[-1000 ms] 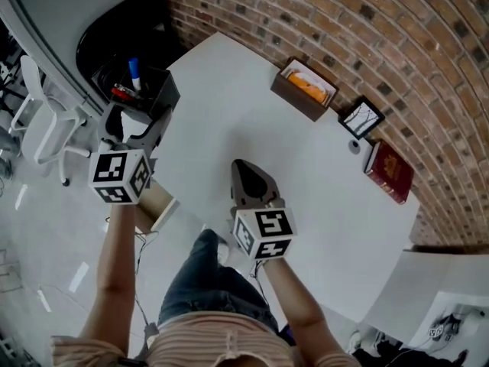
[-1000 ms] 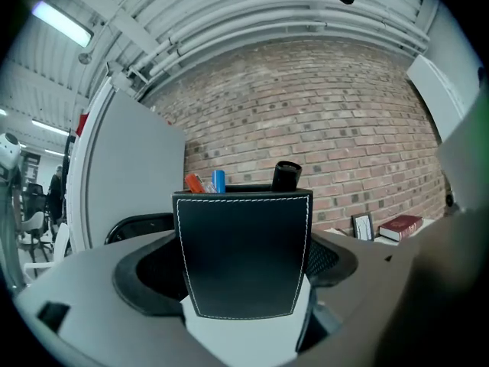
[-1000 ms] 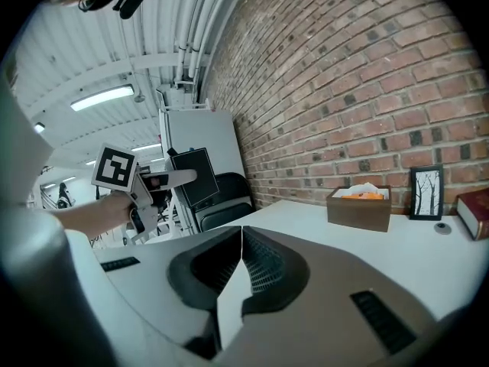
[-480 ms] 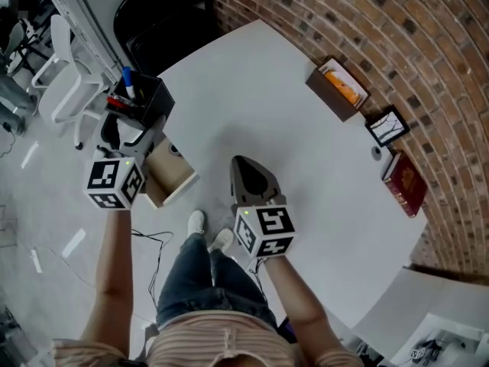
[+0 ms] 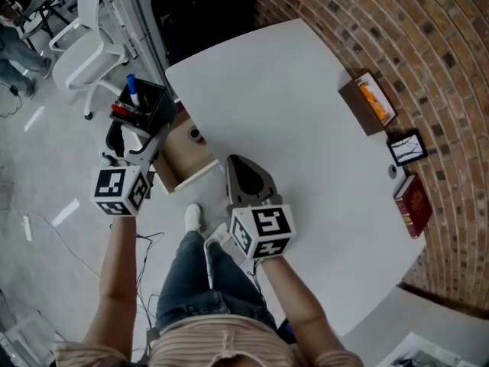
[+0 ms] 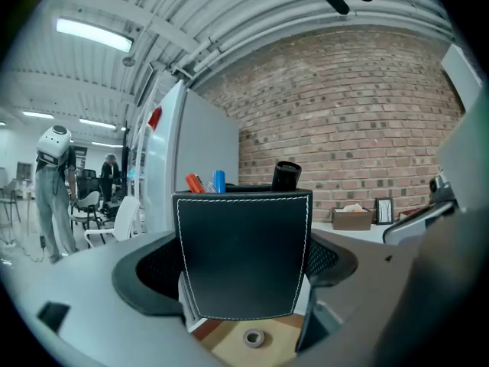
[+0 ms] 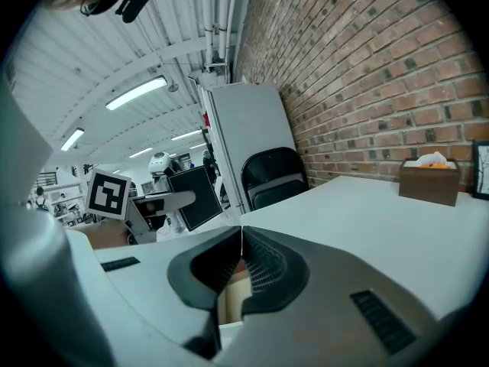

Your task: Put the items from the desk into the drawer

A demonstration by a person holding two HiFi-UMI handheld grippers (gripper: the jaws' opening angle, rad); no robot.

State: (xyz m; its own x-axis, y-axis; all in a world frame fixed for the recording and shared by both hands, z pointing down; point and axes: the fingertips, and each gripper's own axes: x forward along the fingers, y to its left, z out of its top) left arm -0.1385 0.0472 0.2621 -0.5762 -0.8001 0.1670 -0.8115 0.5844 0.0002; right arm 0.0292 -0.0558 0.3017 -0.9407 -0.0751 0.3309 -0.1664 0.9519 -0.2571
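The left gripper's fingers are clamped on both sides of a black leather pen holder with white stitching. The holder is held upright and clear of the table. An orange pen, a blue pen and a black marker stand in it.

In the left gripper view, a light wooden open drawer shows at 6 o'clock from the holder's bottom edge. A small grey ring lies on the drawer floor. In the head view the drawer projects from the table's left edge, at 4 o'clock from the holder.

The right gripper's fingers are closed tip to tip with nothing between them. This gripper hovers over the near edge of the round white table, at 5 o'clock from the drawer.

Along the brick wall, at 2 to 3 o'clock on the table, are a brown tissue box, a small black picture frame and a dark red book. A black chair stands at 12 o'clock.
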